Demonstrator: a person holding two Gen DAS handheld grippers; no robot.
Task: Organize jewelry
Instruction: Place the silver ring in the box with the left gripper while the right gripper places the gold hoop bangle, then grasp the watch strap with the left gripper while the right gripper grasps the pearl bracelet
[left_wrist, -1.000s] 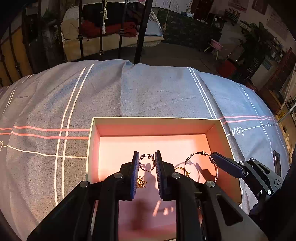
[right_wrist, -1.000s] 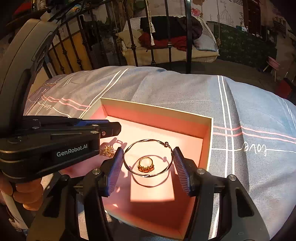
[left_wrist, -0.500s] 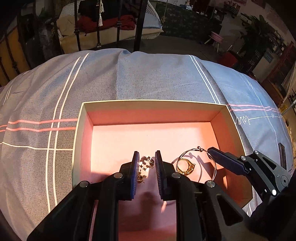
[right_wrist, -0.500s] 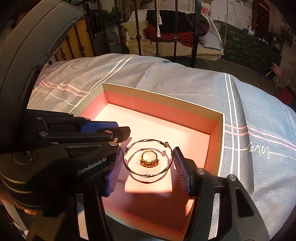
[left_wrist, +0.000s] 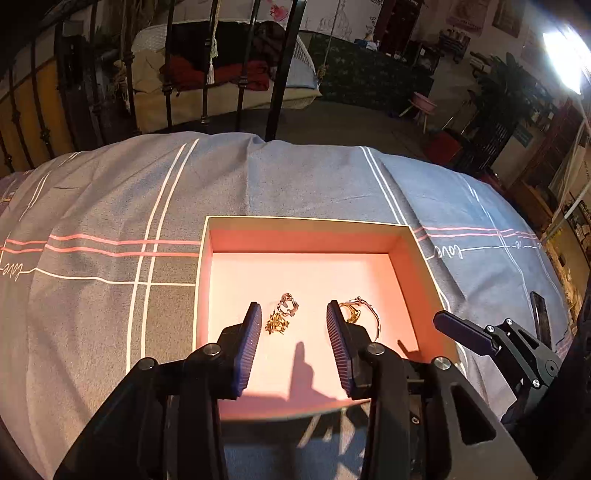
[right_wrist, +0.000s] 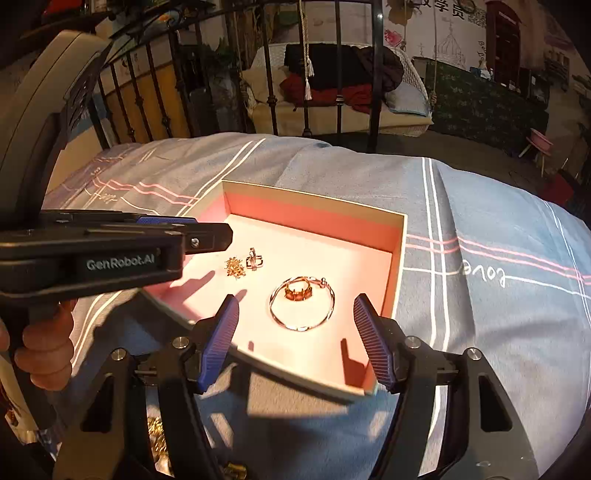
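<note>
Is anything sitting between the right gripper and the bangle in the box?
Nothing visible does. The right gripper hangs open over the box's near edge, and the bangle lies on the bare pink floor just ahead. A gold ring lies inside the bangle's loop, not in the way.

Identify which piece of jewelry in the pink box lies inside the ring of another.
The gold ring with orange stones: it sits inside the thin bangle. The silver ring and gold cluster lie apart, beside each other.
</note>
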